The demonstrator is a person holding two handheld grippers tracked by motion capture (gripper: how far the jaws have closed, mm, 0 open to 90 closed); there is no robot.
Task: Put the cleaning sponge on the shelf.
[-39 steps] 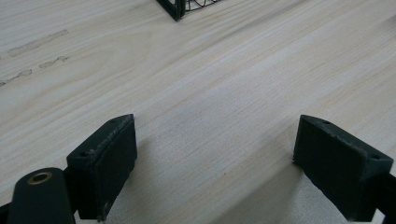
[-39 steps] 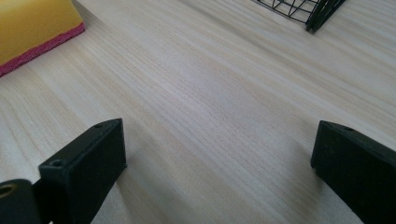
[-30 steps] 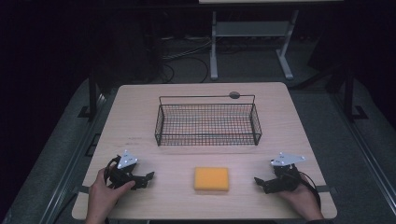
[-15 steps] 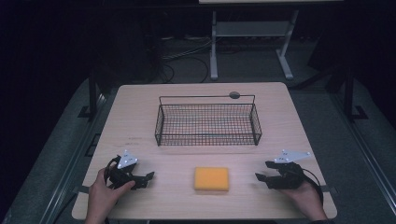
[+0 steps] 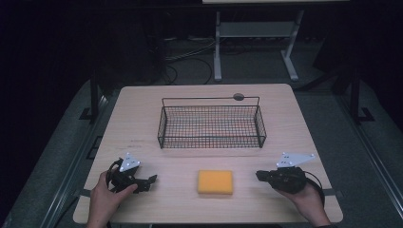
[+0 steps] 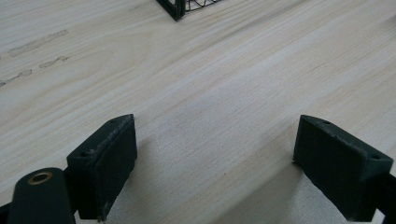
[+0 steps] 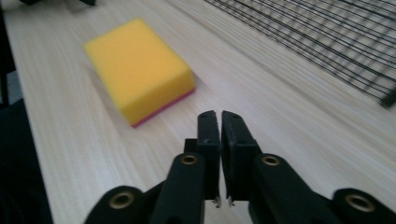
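Note:
A yellow sponge [image 5: 215,182] with a pink underside lies flat on the wooden table near its front edge; the right gripper view has the sponge [image 7: 138,68] just ahead and left of the jaws. My right gripper [image 5: 260,175] is a short way to the right of it, jaws pressed together with nothing between them [image 7: 219,122]. My left gripper [image 5: 150,181] rests on the table at the front left, pointing toward the sponge, with its jaws wide apart over bare wood [image 6: 212,154]. A black wire basket [image 5: 211,124] stands behind the sponge, mid-table.
The basket's corner [image 6: 176,8] shows at the top of the left gripper view, and its mesh [image 7: 327,37] runs along the upper right of the right gripper view. A small dark round object [image 5: 238,97] sits behind the basket. Bare tabletop [image 5: 138,128] lies between grippers and basket.
My right gripper has lifted a little and turned so it points left at the sponge. The left gripper, sponge and basket have stayed put.

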